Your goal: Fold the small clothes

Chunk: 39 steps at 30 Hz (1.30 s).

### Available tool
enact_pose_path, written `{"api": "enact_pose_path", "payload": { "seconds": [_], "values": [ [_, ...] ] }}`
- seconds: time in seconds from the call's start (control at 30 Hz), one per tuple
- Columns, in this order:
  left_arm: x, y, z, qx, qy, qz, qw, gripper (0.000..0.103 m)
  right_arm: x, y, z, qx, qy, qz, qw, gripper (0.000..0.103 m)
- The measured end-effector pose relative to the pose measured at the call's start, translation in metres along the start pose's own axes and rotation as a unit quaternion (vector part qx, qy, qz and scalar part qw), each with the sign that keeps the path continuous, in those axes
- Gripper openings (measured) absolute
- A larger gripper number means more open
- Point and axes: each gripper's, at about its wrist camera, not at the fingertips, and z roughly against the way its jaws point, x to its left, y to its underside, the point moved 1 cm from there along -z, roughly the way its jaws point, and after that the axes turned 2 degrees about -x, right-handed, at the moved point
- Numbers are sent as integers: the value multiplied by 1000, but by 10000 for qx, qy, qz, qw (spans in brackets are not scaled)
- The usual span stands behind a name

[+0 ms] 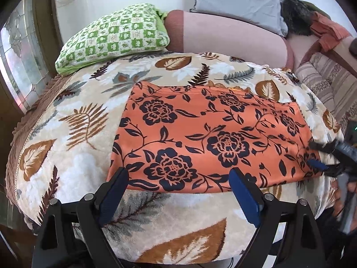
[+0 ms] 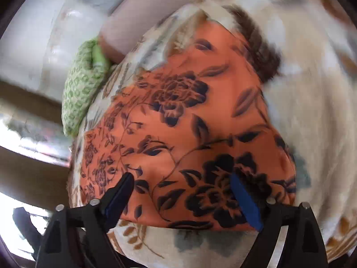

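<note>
Bed (image 1: 73, 120) under a cream blanket printed with brown and grey leaves is the landmark here. At its far left corner, by a window (image 1: 15, 67), sits a green checked pillow (image 1: 113, 38); a pink bolster (image 1: 227, 35) runs along the bed's far side. An orange cloth (image 1: 200, 138) with dark flowers lies flat in the middle of the bed. The left tool (image 1: 178, 178) hangs over the cloth's near edge, fingers wide apart, gripping nothing. The right tool (image 1: 321, 156) sits at the cloth's right corner, fingers likewise spread, nothing clamped between them.
</note>
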Motion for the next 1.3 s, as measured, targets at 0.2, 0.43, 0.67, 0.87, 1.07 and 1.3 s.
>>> {"api": "enact_pose_path", "payload": {
  "seconds": [0.2,0.43,0.67,0.87,1.07,1.3],
  "values": [
    [-2,2,-14,171,-16,146,9997,91,2,27,54,-397,-273,-101,9988,89],
    [-21,3,-33,278,27,-11,9996,91,-46,53,39,-136,-378,-1242,9914,89],
    [-28,-11,-63,263,-21,-31,9996,91,-76,31,26,-404,-690,-2123,9739,89],
    [-33,-14,-95,470,-164,-226,9985,91,-78,23,21,-358,-768,-2290,9697,10],
    [-33,-18,-98,247,-271,-165,9992,91,-60,31,21,-237,262,-1344,9903,11],
    [-38,-16,-113,419,-185,-374,9982,91,-56,12,66,-436,403,-1037,9928,49]
  ]
}}
